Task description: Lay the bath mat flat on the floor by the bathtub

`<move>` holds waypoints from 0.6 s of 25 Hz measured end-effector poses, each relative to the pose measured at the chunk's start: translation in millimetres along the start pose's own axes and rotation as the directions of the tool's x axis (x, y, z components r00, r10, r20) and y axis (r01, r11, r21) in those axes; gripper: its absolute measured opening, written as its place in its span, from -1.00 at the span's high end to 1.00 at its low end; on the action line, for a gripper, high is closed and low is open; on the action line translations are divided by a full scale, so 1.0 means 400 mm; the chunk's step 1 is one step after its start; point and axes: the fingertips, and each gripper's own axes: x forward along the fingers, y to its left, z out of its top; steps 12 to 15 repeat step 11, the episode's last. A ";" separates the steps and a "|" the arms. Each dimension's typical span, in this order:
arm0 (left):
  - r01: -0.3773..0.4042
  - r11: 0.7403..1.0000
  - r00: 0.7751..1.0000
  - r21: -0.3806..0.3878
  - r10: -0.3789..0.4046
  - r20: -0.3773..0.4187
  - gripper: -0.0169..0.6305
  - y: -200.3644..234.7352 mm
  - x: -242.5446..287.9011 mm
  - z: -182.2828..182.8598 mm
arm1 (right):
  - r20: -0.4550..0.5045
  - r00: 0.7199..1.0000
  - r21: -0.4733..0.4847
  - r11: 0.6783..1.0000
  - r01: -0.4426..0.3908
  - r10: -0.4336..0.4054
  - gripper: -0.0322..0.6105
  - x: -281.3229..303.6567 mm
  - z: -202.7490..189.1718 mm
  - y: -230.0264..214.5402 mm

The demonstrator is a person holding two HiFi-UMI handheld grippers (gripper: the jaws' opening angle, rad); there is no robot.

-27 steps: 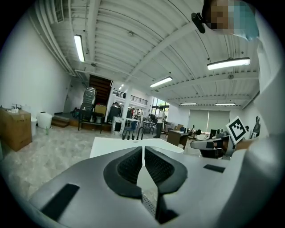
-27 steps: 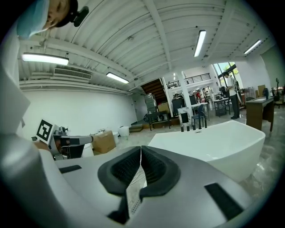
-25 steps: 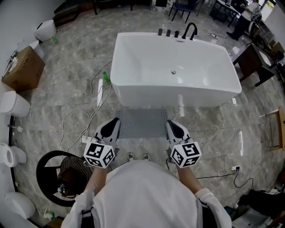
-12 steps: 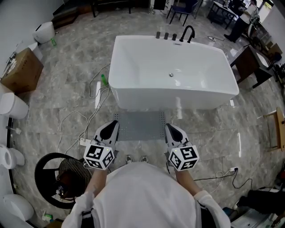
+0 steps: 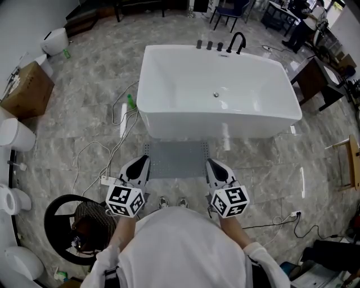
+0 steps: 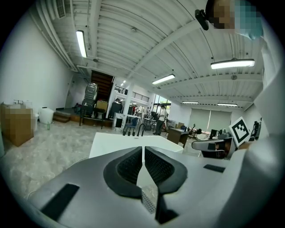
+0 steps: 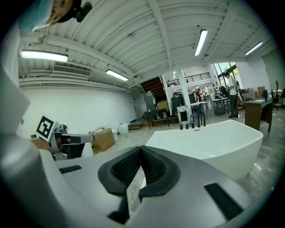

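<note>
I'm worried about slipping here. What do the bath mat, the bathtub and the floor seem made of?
Bath mat: grey, matte, dotted with rows of small holes; probably rubber or soft plastic.
Bathtub: white, glossy, highlights on its wall; acrylic or enamel, unclear which.
Floor: grey veined tiles with a sheen; marble or marble-look tile.

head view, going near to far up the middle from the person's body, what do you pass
shirt → shoes → mat → tub → faucet → chair
</note>
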 end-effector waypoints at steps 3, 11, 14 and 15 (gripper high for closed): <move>-0.003 1.000 1.000 -0.001 0.003 0.002 0.82 0.002 0.001 0.003 | -0.001 1.000 -0.004 1.000 -0.001 0.001 0.81 0.002 0.000 0.003; -0.005 1.000 1.000 -0.007 0.005 0.021 0.82 0.018 0.009 0.019 | 0.017 1.000 -0.009 1.000 0.002 -0.002 0.81 0.015 0.016 0.000; -0.005 1.000 1.000 -0.007 0.005 0.021 0.82 0.018 0.009 0.019 | 0.017 1.000 -0.009 1.000 0.002 -0.002 0.81 0.015 0.016 0.000; -0.005 1.000 1.000 -0.007 0.005 0.021 0.82 0.018 0.009 0.019 | 0.017 1.000 -0.009 1.000 0.002 -0.002 0.81 0.015 0.016 0.000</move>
